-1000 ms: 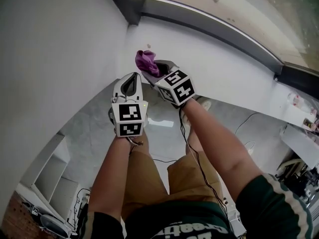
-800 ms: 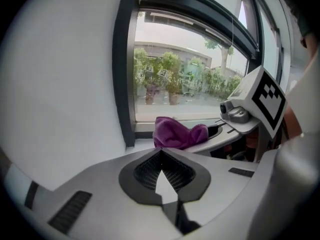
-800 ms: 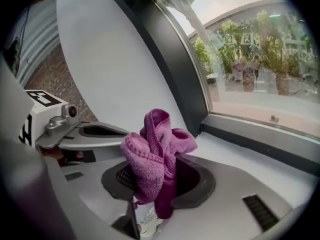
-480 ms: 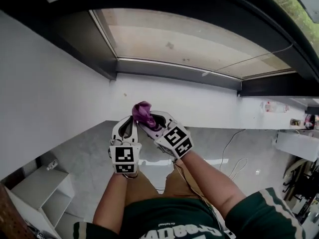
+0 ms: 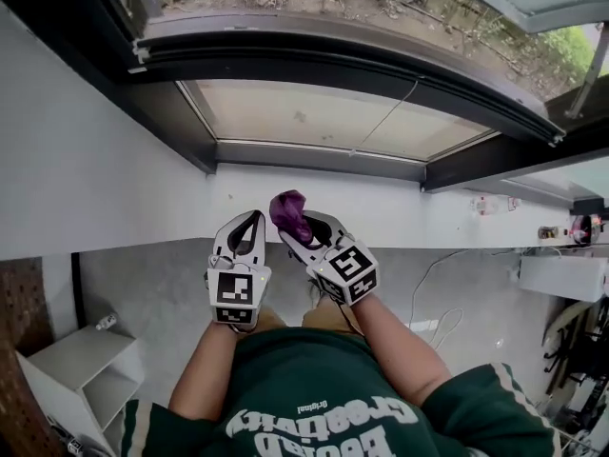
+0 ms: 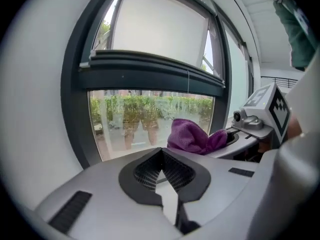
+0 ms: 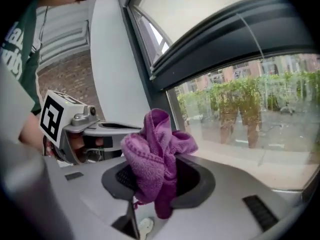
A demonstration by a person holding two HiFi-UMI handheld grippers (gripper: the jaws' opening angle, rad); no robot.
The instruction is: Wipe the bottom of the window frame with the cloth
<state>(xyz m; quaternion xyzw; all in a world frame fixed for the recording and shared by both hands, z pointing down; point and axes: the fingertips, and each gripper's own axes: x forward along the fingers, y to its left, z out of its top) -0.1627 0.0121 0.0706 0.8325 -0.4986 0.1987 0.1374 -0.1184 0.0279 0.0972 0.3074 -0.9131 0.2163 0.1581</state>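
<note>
Right gripper (image 5: 297, 228) has its jaws clamped on the purple cloth (image 5: 288, 212). In the right gripper view the cloth (image 7: 156, 159) is a bunched wad wedged between the pads. Its long axis runs along the jaws: the fat crumpled end sticks out past the tips and a short tail hangs back down into the gap. From the head view the wad points up and forward, toward the white wall (image 5: 400, 209) just under the window. It is held in the air, apart from the wall and the glass.

Left gripper (image 5: 247, 228) has its jaws closed tip to tip with nothing between them, which is clear in the left gripper view (image 6: 161, 156). It sits just beside the right one, to its left, both at the same height, and both aim at the window. In the left gripper view the cloth (image 6: 191, 135) shows off to the right.

Window frame (image 5: 314, 156) is dark. Its bottom rail runs across above the grippers, well apart from the cloth. A white shelf unit (image 5: 71, 374) stands low on the left.
</note>
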